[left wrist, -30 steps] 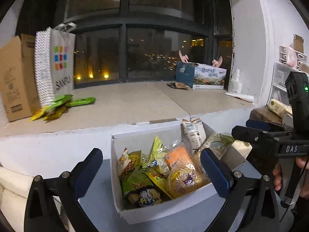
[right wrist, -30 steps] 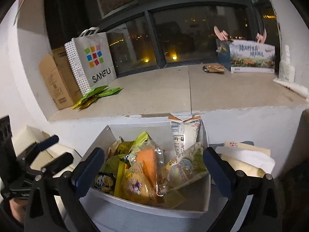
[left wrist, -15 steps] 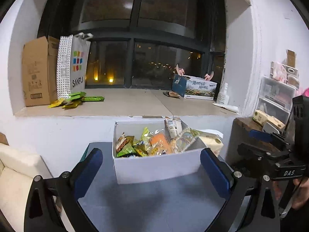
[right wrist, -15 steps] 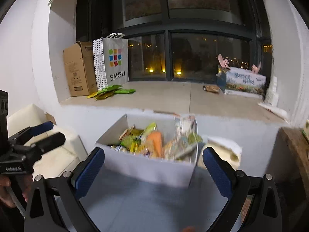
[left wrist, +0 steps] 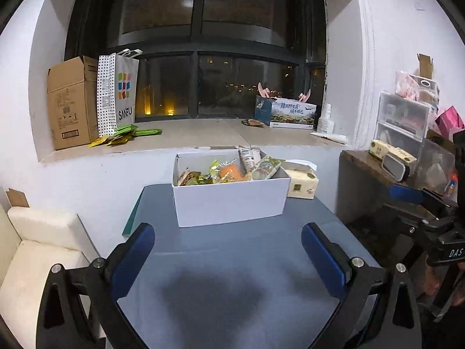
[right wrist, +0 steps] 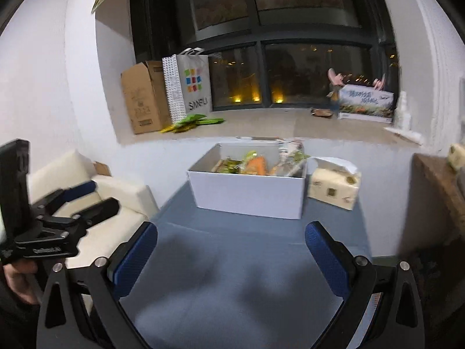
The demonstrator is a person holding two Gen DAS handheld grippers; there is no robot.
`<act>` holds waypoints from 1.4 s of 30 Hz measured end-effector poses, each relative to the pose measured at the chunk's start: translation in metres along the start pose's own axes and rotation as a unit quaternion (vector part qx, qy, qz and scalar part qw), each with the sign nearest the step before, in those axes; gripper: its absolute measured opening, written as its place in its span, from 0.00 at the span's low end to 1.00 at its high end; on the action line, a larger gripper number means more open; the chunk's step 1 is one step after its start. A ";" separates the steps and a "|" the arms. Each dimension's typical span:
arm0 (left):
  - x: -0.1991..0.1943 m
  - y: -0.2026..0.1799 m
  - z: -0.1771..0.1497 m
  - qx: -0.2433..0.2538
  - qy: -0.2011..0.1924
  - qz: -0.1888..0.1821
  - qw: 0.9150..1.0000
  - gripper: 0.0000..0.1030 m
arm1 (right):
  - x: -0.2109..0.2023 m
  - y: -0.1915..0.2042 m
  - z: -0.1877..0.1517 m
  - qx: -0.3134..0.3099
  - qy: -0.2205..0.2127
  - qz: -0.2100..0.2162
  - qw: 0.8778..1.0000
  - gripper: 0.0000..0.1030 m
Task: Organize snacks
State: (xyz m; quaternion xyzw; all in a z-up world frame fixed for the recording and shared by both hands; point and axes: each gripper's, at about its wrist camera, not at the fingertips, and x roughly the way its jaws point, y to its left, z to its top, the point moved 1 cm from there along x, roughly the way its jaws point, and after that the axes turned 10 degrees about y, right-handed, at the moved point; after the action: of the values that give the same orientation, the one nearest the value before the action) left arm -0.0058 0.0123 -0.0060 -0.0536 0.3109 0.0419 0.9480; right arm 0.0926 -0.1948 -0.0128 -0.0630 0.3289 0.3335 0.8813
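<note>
A white open box (left wrist: 231, 203) full of mixed snack packets (left wrist: 229, 170) stands at the far side of a blue-grey table (left wrist: 232, 276); it also shows in the right wrist view (right wrist: 247, 193). Several green snack packets (left wrist: 128, 135) lie on the windowsill. My left gripper (left wrist: 228, 257) is open and empty, well back from the box. My right gripper (right wrist: 231, 256) is open and empty, also back from the box. Each gripper shows at the edge of the other's view.
A tissue pack (left wrist: 300, 181) lies right of the box. On the sill stand a cardboard box (left wrist: 72, 101), a SANFU paper bag (left wrist: 117, 93) and a printed box (left wrist: 290, 112). A cream seat (left wrist: 37, 250) is left, a wooden shelf (left wrist: 375, 171) with clutter right.
Both grippers have pulled back and away from the box, from hovering right above its snacks to the near side of the table. Both stay open and empty.
</note>
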 end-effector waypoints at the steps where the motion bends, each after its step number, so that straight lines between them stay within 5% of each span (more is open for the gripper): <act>1: -0.002 -0.001 -0.001 0.000 0.000 -0.003 1.000 1.00 | -0.006 0.002 -0.003 -0.003 -0.010 -0.006 1.000 1.00; 42: -0.001 -0.007 0.005 0.004 0.008 -0.010 1.000 1.00 | -0.009 0.008 -0.006 -0.004 -0.009 0.002 1.000 1.00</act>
State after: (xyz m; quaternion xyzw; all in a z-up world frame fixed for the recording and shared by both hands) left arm -0.0031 0.0055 -0.0009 -0.0534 0.3179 0.0313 0.9461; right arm 0.0790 -0.1959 -0.0107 -0.0631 0.3193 0.3373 0.8833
